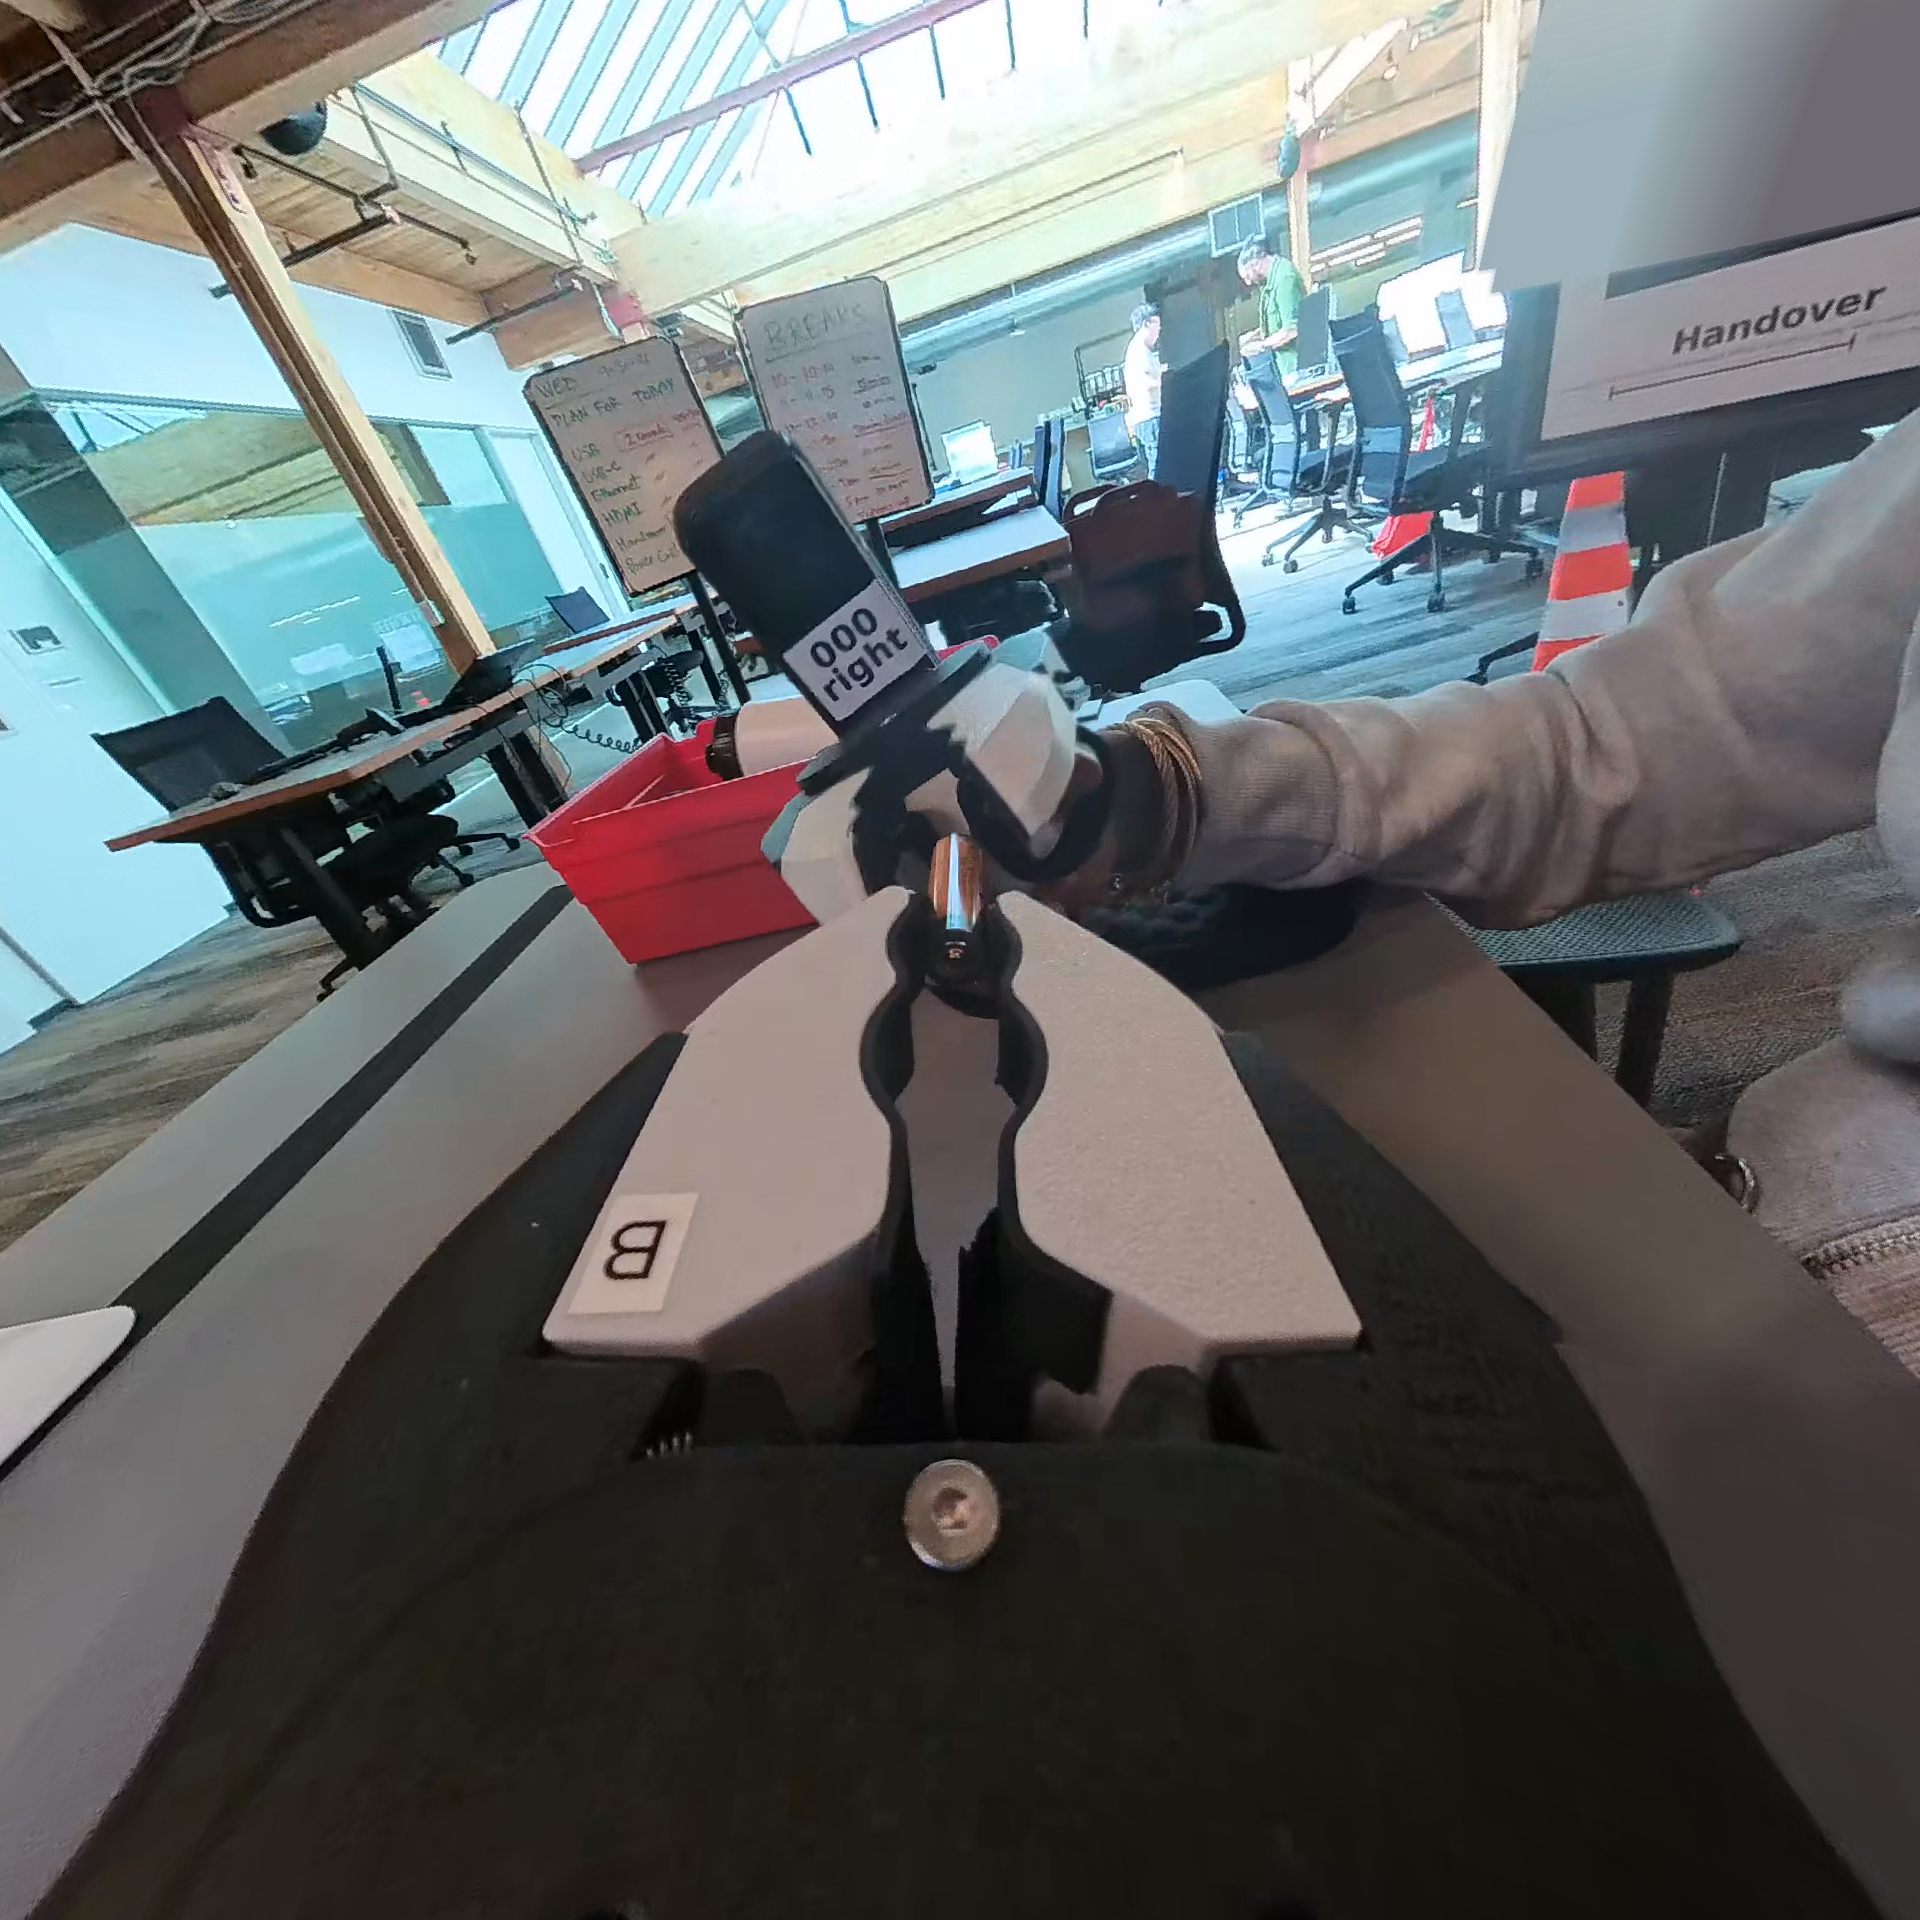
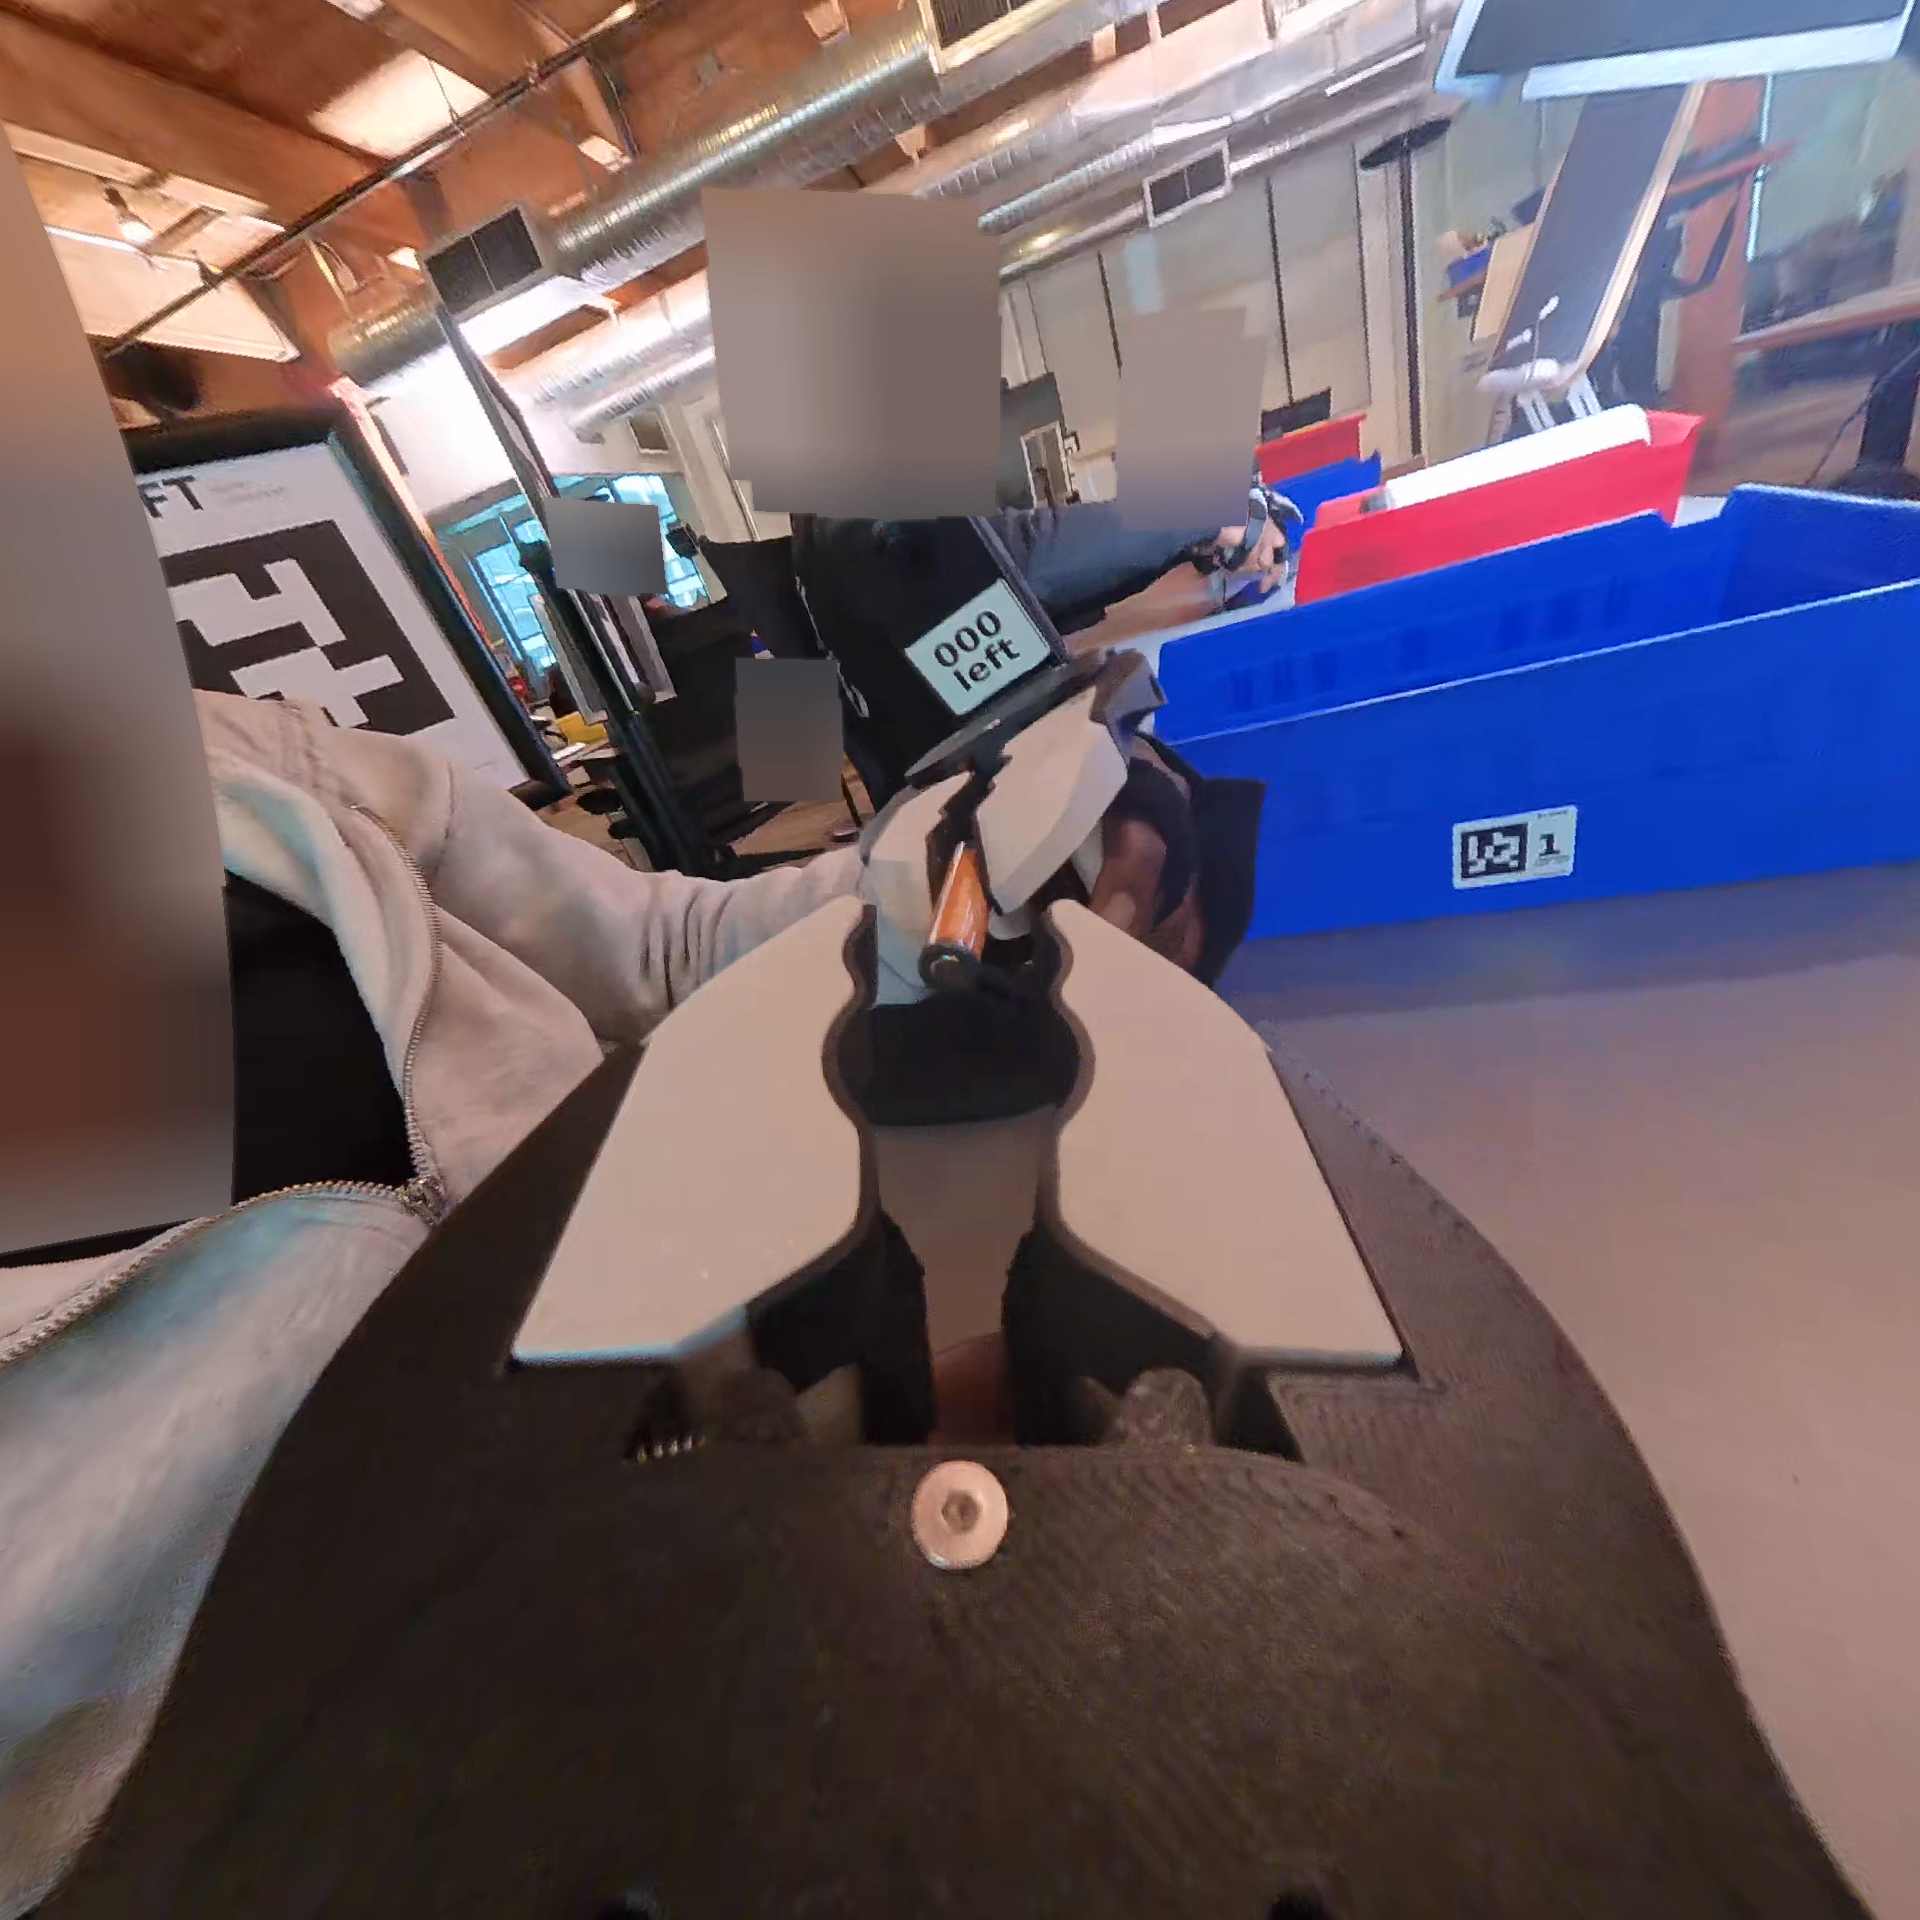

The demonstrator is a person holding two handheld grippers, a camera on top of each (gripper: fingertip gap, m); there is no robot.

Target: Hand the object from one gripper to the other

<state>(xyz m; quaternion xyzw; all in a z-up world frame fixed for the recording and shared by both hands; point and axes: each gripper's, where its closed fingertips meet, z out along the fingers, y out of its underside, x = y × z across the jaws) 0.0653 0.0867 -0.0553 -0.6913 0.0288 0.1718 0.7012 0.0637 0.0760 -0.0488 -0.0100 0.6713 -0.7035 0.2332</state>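
A small orange-and-silver cylinder, like a battery (image 1: 954, 896), is pinched between the tips of my left gripper (image 1: 948, 935), which is shut on it above the table. It also shows in the right wrist view (image 2: 956, 906), held by the far left gripper (image 2: 971, 831). My right gripper (image 2: 956, 940) faces the left one with its jaws apart, and the cylinder's near end lies between its tips without visible contact. In the left wrist view the right gripper (image 1: 914, 821) sits just beyond the cylinder, with its fingers spread on either side.
A red bin (image 1: 665, 862) stands behind the grippers on the grey table (image 1: 312, 1195). A big blue bin (image 2: 1558, 707) and red bins (image 2: 1486, 509) stand to the right. A person's grey sleeve (image 1: 1507, 758) reaches in. An orange cone (image 1: 1584, 571) stands on the floor. My left and right fingertips are right by each other.
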